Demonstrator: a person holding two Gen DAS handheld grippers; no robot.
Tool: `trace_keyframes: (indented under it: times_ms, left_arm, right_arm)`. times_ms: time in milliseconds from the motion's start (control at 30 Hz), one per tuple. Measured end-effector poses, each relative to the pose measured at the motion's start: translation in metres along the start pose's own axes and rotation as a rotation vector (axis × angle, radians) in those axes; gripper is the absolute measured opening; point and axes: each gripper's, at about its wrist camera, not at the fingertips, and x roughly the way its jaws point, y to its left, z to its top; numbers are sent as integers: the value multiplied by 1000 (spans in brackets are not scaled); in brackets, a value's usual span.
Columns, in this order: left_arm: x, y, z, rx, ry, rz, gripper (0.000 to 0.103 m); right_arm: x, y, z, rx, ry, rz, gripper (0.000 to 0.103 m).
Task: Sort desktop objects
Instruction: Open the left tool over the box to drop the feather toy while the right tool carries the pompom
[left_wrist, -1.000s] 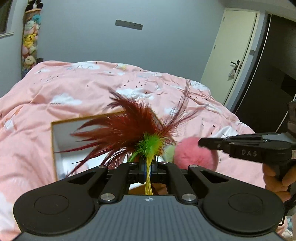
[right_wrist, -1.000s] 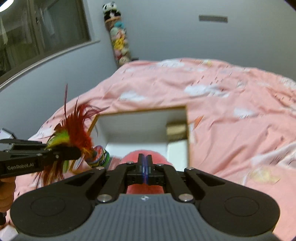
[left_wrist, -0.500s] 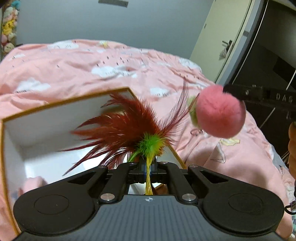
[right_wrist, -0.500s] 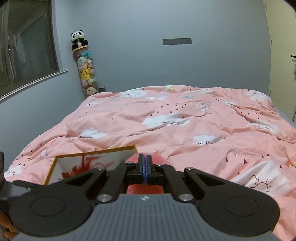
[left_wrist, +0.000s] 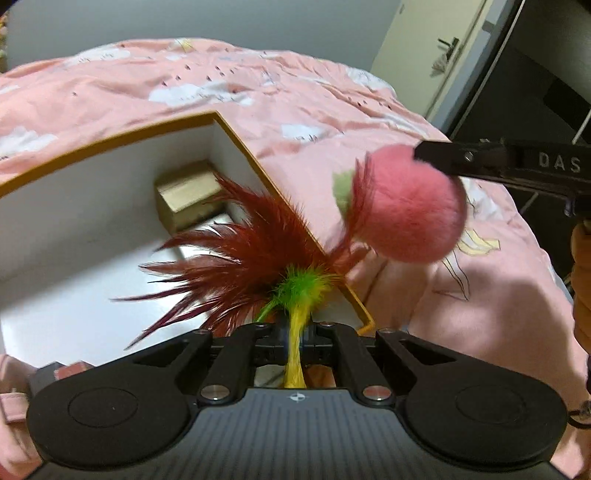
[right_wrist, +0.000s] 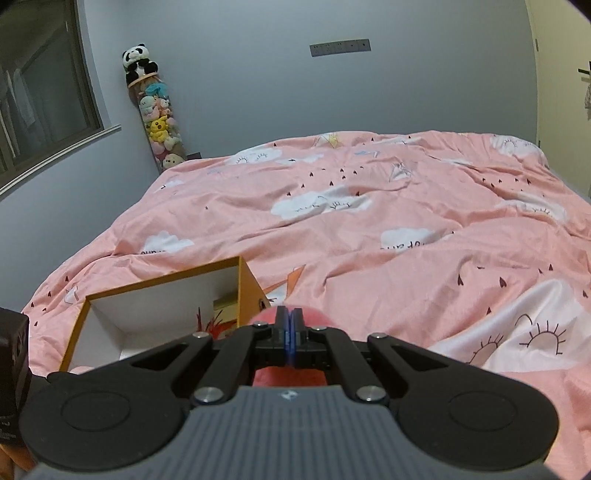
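My left gripper is shut on the yellow stem of a feather toy. Its red and green plumes hang over the near right corner of an open box with an orange rim and a white inside. My right gripper comes in from the right, shut on a fluffy pink pompom that hangs just outside the box's right wall. In the right wrist view the right gripper is shut, the pompom bulges under it, and the box lies lower left with the feather toy showing inside.
A small tan carton sits in the box's far corner. The box rests on a bed under a pink cloud-print cover. A tower of plush toys stands in the far corner, and a door is at the right.
My left gripper sank toward the box with the feather toy, so the box now fills that view. The right gripper carried the pompom to the box's right side.
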Motion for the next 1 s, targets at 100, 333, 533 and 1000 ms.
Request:
trace_keyframes:
  times_ms: [100, 333, 533, 1000]
  left_arm:
    - [-1, 2, -2, -14, 8, -12, 13]
    - [-34, 8, 1, -40, -68, -19, 32]
    - [-81, 29, -2, -92, -175, 67, 37]
    - [-152, 128, -34, -366, -256, 425, 37]
  right_arm:
    - [3, -3, 0, 10, 1, 2, 0]
    - [-6, 4, 9, 8, -47, 42, 0]
    - [-18, 25, 25, 0, -112, 113, 0]
    - [29, 123, 34, -70, -36, 312, 0]
